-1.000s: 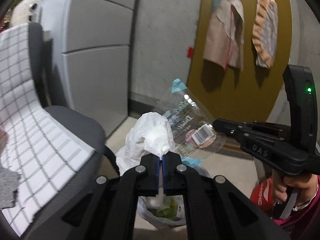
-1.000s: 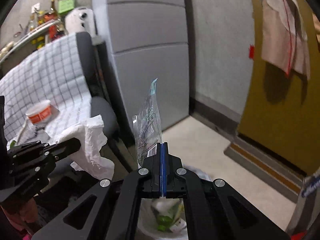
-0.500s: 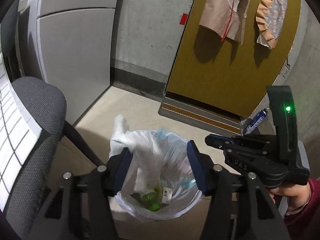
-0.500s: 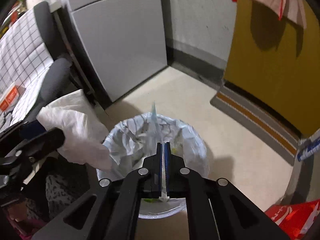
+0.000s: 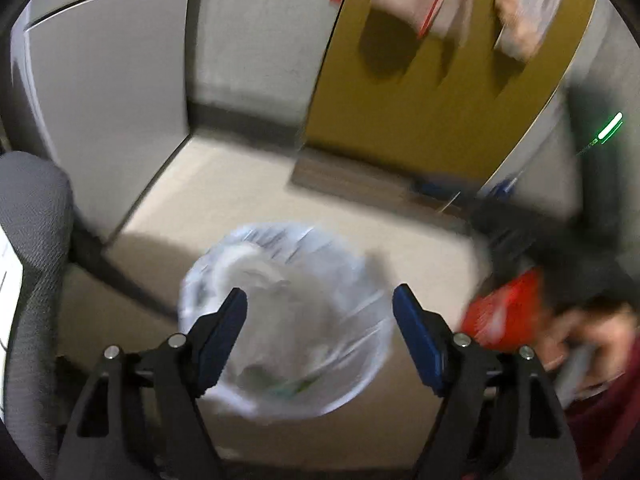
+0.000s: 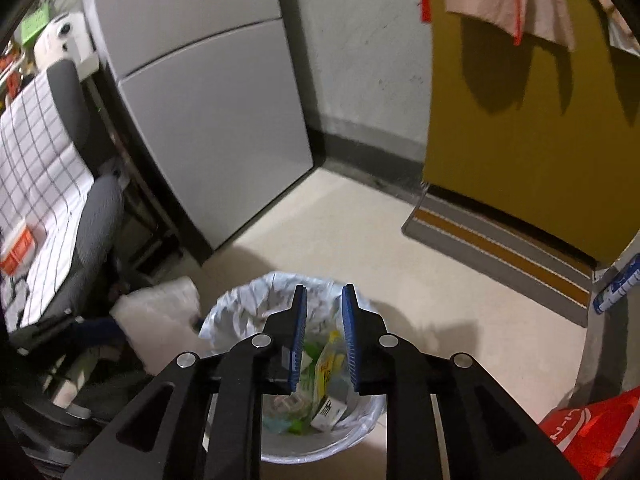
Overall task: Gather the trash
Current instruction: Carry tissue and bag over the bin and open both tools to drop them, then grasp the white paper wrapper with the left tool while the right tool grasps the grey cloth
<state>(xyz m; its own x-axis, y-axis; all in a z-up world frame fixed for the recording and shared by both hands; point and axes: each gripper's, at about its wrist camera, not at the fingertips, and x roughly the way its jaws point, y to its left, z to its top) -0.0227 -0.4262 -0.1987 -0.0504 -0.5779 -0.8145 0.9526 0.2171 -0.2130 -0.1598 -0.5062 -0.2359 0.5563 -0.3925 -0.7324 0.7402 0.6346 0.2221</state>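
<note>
A waste bin with a clear liner stands on the floor, with wrappers and green scraps inside. My right gripper hangs over it. Its jaws are opening and nothing is between them. The clear wrapper is gone from its pads. My left gripper is over the same bin in a blurred view, its jaws opening wide with nothing pressed between them. The white tissue is loose at the bin's left rim, beside a left gripper's fingertip. It shows as a white smear in the left wrist view.
A grey chair under a checked cloth stands left of the bin, with a cup on it. A grey cabinet and a mustard door with a doormat are behind. A red bag lies at the right.
Both grippers tipped down from the wall view to over the bin. The left let go of the tissue and opened wide. The right parted its jaws and the clear wrapper left them.
</note>
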